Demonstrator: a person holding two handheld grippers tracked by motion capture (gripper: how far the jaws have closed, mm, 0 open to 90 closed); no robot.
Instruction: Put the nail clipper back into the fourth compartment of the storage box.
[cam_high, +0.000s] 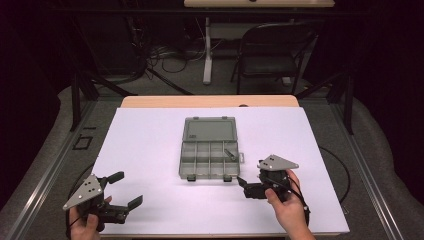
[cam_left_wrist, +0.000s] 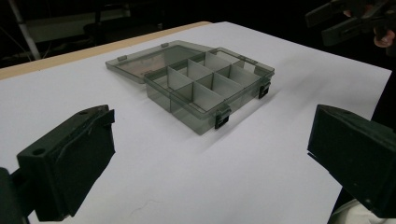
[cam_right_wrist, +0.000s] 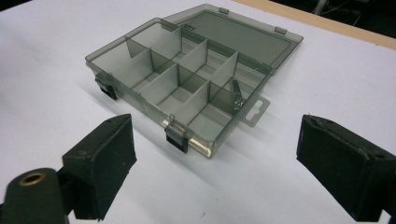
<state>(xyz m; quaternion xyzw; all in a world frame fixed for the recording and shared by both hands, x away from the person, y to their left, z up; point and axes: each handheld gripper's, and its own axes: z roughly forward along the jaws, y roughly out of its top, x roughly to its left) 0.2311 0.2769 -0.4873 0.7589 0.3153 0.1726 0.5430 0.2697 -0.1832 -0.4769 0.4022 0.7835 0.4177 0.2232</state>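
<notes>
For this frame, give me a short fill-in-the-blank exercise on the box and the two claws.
1. The lid of the organizer box lies ____.
2. Both the left claw and the right claw are ____, holding nothing.
3. The small metal item lies ____ one of the box's compartments.
4. The box rests on a ____ sheet covering the table.

Missing words: open; open; inside; white

Open organizer box (cam_high: 208, 147) between tongs (cam_high: 125, 189)
</notes>
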